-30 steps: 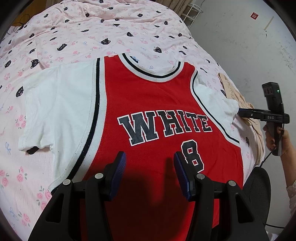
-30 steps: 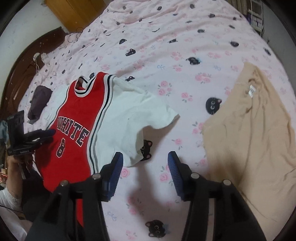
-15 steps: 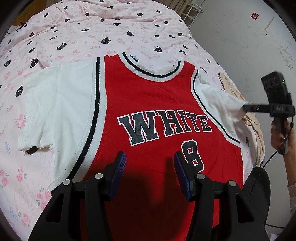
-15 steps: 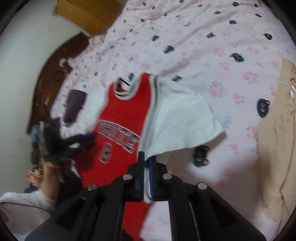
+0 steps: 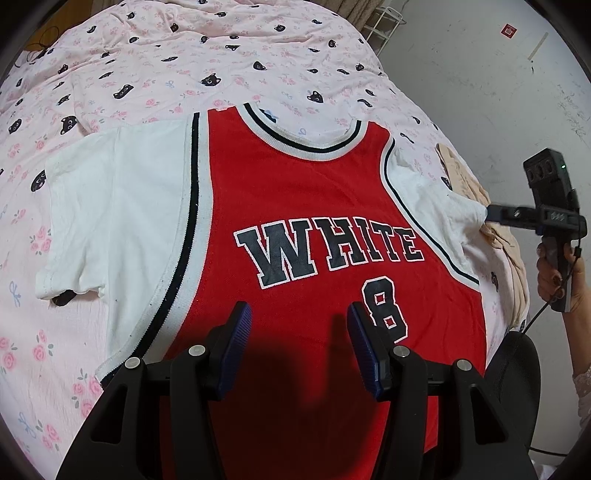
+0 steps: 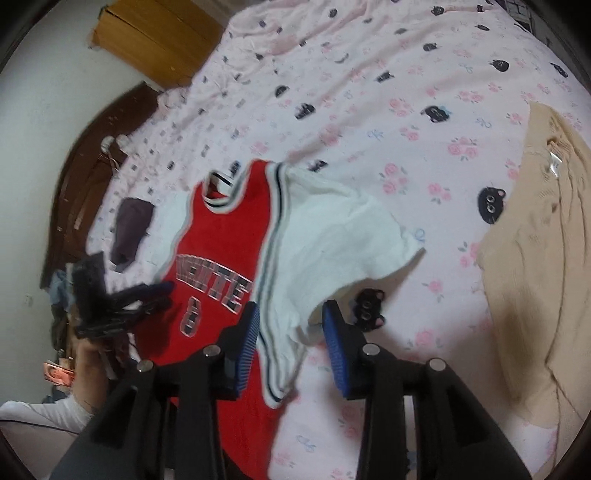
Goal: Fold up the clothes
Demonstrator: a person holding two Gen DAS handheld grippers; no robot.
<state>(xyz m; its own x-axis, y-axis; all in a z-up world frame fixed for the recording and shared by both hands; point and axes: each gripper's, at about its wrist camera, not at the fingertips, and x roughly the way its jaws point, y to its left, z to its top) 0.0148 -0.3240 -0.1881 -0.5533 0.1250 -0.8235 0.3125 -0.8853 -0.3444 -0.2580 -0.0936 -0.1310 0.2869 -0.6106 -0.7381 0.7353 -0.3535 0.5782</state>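
Bedsheet (image 5: 258, 48) under jersey (image 5: 295, 206), sleeve (image 6: 332, 251) between opening right jaws.

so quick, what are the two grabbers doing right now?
Left gripper: open, holding nothing, over the red jersey.
Right gripper: open, fingers have just been opening; the white sleeve lies between them, not pinched.

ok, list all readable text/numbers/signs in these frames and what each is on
"WHITE": chest of the red jersey
"8": same jersey, below the word
Red square sign on the wall: too small to read
Neck tag on the beige garment: unreadable
Marking on the right gripper: too small to read
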